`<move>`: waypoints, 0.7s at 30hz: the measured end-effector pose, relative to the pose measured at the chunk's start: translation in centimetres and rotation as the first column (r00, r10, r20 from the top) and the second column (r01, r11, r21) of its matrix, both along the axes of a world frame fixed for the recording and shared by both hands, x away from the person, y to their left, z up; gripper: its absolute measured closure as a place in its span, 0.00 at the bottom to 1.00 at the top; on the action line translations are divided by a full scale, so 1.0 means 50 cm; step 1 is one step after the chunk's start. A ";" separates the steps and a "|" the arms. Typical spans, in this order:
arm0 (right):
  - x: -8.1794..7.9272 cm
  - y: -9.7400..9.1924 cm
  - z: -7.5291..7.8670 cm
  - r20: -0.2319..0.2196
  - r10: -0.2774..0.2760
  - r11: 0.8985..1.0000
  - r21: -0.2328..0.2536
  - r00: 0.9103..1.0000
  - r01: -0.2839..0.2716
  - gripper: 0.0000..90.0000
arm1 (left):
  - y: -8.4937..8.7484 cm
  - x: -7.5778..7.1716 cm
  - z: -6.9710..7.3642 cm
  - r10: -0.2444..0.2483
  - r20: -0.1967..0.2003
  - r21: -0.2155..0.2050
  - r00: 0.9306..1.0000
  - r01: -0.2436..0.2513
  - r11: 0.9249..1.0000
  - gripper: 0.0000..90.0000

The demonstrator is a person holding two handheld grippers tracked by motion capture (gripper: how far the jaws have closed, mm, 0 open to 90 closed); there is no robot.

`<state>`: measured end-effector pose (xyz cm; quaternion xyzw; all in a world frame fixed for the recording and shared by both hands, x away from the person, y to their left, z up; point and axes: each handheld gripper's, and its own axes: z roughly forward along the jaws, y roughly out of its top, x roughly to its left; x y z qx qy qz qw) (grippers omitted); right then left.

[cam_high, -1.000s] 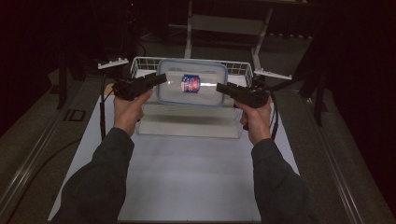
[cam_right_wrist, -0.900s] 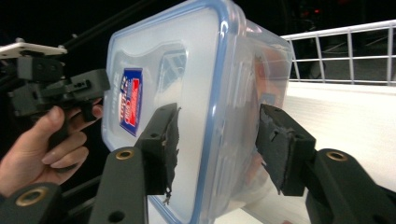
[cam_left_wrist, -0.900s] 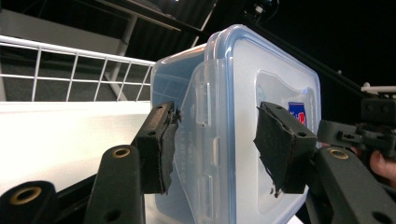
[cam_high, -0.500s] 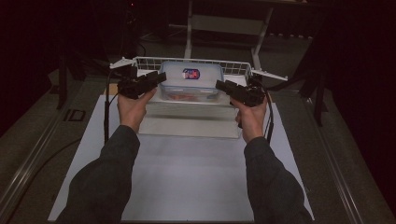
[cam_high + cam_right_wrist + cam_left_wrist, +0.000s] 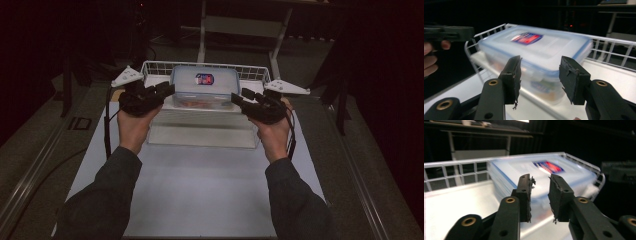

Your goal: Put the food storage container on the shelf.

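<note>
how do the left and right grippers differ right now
The left gripper has a narrower jaw gap, having just been closing; the right gripper stands wider. The left sits at the plastic container's left end, the right at its right end. Both are open, gripping nothing, aimed at the container in the wire basket.

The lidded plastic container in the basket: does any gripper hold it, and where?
Nothing is held. The container sits in the wire basket; the left gripper and right gripper flank its ends, apart from it.
</note>
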<state>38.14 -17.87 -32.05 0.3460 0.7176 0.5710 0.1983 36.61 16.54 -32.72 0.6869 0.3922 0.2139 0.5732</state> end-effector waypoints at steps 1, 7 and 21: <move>-0.003 0.003 -0.003 0.000 0.008 1.000 -0.009 1.000 -0.008 0.57 | -0.006 -0.003 -0.005 -0.013 0.003 0.026 1.000 0.013 1.000 0.84; -0.007 0.020 -0.029 -0.020 0.037 0.996 -0.077 0.999 -0.039 0.70 | -0.041 0.009 -0.041 -0.056 -0.043 0.090 0.998 0.059 0.994 0.97; 0.028 0.056 -0.069 -0.033 -0.085 0.966 -0.248 0.996 0.074 0.95 | -0.059 0.046 -0.074 0.013 -0.127 0.144 0.992 0.005 0.990 0.95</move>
